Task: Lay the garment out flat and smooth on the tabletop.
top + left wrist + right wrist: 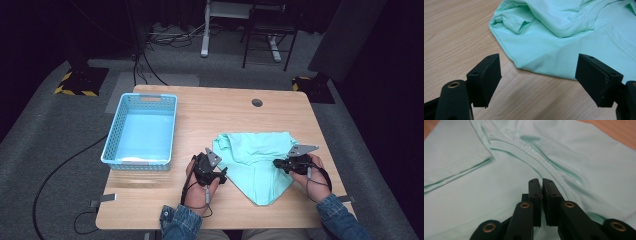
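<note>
With the mint-green T-shirt lying half folded on the wooden table right of the blue basket, the right gripper is pinched together over its cloth, seemingly to pull a fold, while the left gripper waits wide apart beside its edge.

I see 1 mint-green garment, a thin knit T-shirt, lying folded and crumpled on the wooden table. It sits toward the table's near right part, well apart from the far edge. Its outline is roughly triangular: a broad bunched top edge away from me, tapering to 1 point toward the table's near edge. A stitched, ribbed neckline seam runs diagonally across the fabric; 1 hemmed sleeve is folded over at the left corner. Fabric lies flat, lightly wrinkled.
</note>
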